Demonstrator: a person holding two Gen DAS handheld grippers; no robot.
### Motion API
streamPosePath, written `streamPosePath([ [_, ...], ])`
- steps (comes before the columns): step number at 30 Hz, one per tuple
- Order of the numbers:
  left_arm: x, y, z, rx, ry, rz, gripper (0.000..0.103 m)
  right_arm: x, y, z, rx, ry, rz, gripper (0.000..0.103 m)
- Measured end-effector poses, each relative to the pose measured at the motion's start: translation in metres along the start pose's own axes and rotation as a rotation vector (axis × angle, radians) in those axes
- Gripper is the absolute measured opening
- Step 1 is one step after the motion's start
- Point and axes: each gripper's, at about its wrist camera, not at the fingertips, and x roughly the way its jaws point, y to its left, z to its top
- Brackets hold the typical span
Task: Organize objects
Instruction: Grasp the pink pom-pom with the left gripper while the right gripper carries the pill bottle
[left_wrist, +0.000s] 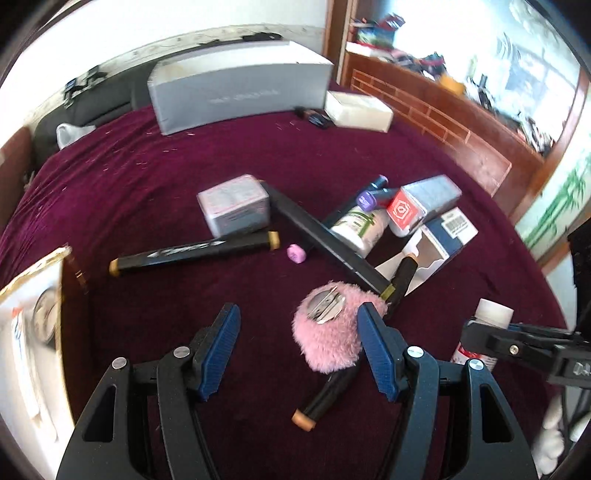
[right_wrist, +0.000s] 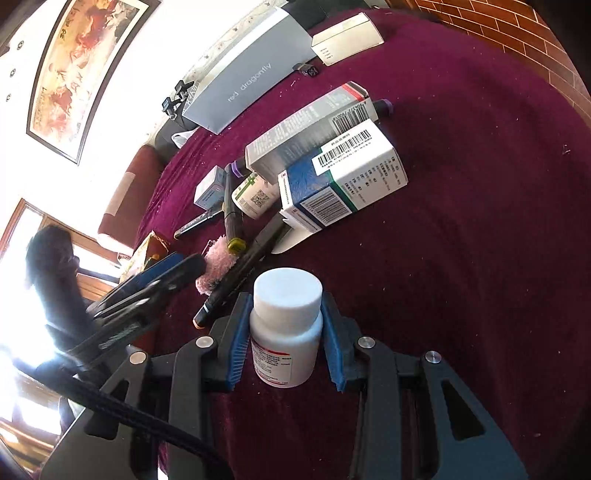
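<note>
My right gripper (right_wrist: 286, 306) is shut on a white pill bottle (right_wrist: 284, 332) with a white cap, held upright over the maroon cloth (right_wrist: 461, 240); the bottle also shows in the left wrist view (left_wrist: 484, 332). My left gripper (left_wrist: 297, 314) is open and empty; its right finger (left_wrist: 376, 347) touches a pink fluffy hair clip (left_wrist: 327, 332) with a metal clasp. Several black markers (left_wrist: 192, 253) lie around, one under the clip (left_wrist: 325, 395). Medicine boxes (right_wrist: 343, 177), a green-labelled bottle (left_wrist: 360, 223) and a small pink eraser (left_wrist: 296, 253) lie beyond.
A large grey box (left_wrist: 240, 88) and a white box (left_wrist: 358, 109) stand at the far edge. A small grey carton (left_wrist: 234, 205) lies mid-cloth. A gold-rimmed white box (left_wrist: 29, 325) stands at the left. A wooden ledge (left_wrist: 443, 122) runs along the right.
</note>
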Motion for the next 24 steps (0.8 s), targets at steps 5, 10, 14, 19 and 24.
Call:
streamPosePath([
  [5, 0.015, -0.012, -0.001, 0.025, 0.035, -0.002, 0.057, 0.005, 0.003, 0.000, -0.017, -0.004, -0.007, 0.034],
  [10, 0.005, -0.019, -0.004, 0.026, 0.021, -0.037, 0.025, 0.014, 0.007, -0.005, -0.033, -0.004, -0.030, 0.035],
  [14, -0.021, -0.019, -0.011, 0.032, -0.041, -0.038, 0.025, 0.015, 0.011, -0.007, -0.053, -0.014, -0.067, 0.035],
  [19, -0.064, -0.005, -0.023, -0.001, -0.121, -0.061, 0.025, 0.015, 0.016, -0.010, -0.064, -0.036, -0.113, 0.034],
  [24, -0.102, 0.029, -0.037, -0.088, -0.169, -0.105, 0.025, 0.010, 0.020, -0.016, -0.066, -0.050, -0.130, 0.033],
])
